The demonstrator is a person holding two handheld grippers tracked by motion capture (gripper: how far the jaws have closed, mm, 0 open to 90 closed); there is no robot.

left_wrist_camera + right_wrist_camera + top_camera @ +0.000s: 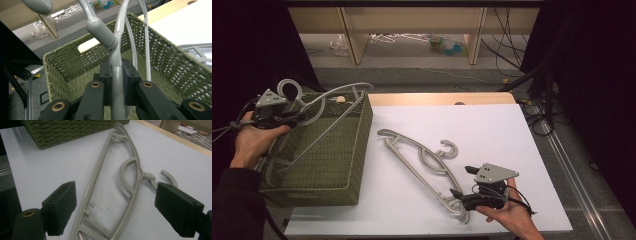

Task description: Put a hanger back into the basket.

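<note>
Evidently the left gripper [294, 116] is clenching a light, stiff, slippery grey hanger [117, 75] by its neck over the basket [357, 165]; the right gripper [117, 207] is standing released.

place: lab or recording room | landmark: white tabletop [492, 135] | around it: black curtains [592, 75] at both sides | beyond its far edge: grey floor with loose black cables [512, 30], plain wooden shelving legs [354, 37], scattered clutter [444, 45] | beside its right edge: metal floor rail [572, 165]
</note>
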